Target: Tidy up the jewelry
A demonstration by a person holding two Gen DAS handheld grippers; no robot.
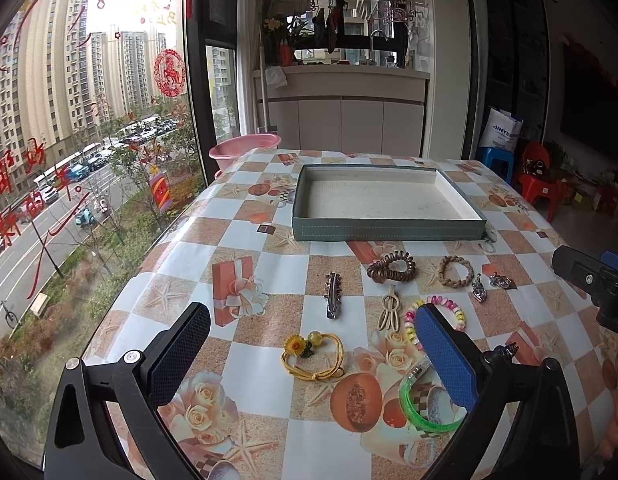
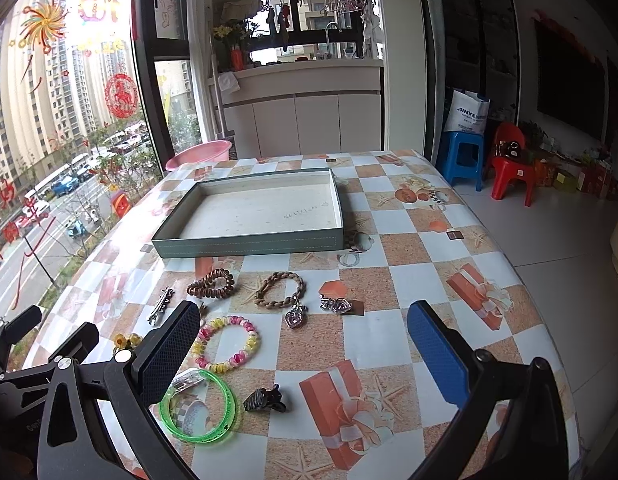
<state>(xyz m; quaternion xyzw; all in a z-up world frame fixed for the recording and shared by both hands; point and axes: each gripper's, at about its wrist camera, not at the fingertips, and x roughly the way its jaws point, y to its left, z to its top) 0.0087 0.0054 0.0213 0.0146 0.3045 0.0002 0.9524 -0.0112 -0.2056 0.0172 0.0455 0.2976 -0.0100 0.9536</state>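
left gripper (image 1: 309, 332): hovering over the table's near side, jaws standing wide apart, gripping nothing; yellow flower hair tie lying between the fingers
right gripper (image 2: 305, 332): also hovering with jaws spread wide, nothing clamped; the pastel bracelet, green bangle and black claw clip showing in the gap between its fingers
green bangle (image 2: 198, 408): lying flat, nearest of the jewelry, well short of the tray
black claw clip (image 2: 265, 400): sitting just right of the green bangle, apart from it
yellow flower hair tie (image 1: 313, 356): lying flat, well in front of the tray's near wall
pastel bracelet (image 2: 226, 345): lying flat between the green bangle and the tray
beige clip (image 1: 389, 312): lying just left of the pastel bracelet
silver hair clip (image 1: 333, 295): lying in front of the tray, pointing toward it
heart charms (image 2: 296, 317): two lying near the braided bracelet, one touching it
braided bracelet (image 2: 281, 289): lying in front of the tray's right half
brown coil hair tie (image 2: 211, 283): lying close in front of the tray's near wall
tray (image 2: 249, 246): sitting beyond all the jewelry on the checkered tablecloth (image 2: 409, 248), nothing inside
pink basin (image 2: 201, 158): showing past the table's far-left edge, behind the tray
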